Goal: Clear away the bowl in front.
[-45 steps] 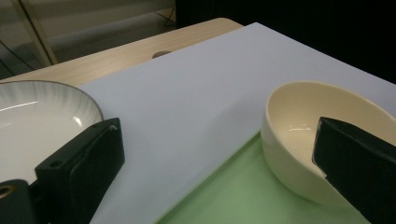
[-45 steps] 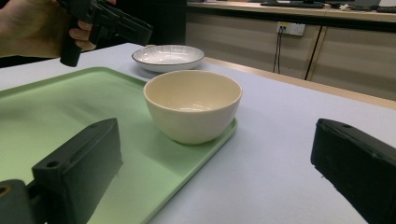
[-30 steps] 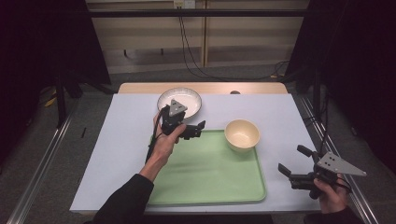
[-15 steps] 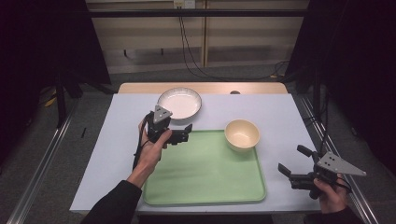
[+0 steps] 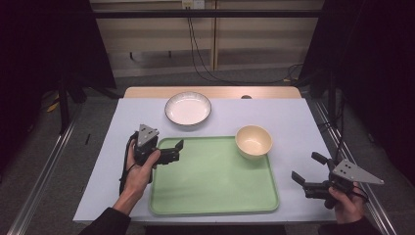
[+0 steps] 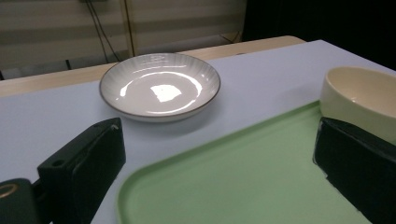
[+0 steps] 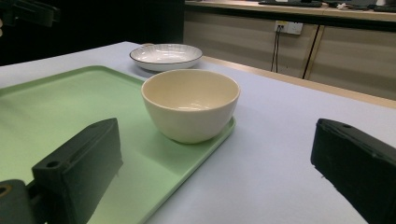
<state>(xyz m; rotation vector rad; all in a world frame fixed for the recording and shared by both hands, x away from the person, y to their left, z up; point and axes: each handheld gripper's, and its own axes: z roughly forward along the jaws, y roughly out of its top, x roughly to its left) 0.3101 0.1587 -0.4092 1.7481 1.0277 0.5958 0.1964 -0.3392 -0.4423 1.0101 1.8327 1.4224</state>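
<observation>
Dark surroundings frame a table (image 5: 293, 122) covered in pale lilac, with wooden panelling and hanging cables behind it. On it a green tray (image 5: 215, 181) lies near the front edge. The cream bowl (image 5: 253, 141) stands in the tray's far right corner, and the white plate (image 5: 188, 108) with a dark rim rests on the cover just beyond the tray's far left corner, near the table's back edge. The left gripper (image 5: 171, 151) hovers over the tray's far left corner with its jaws spread wide and empty. The right gripper (image 5: 307, 169) hangs near the table's front right corner, jaws also wide apart, pointing toward the bowl
</observation>
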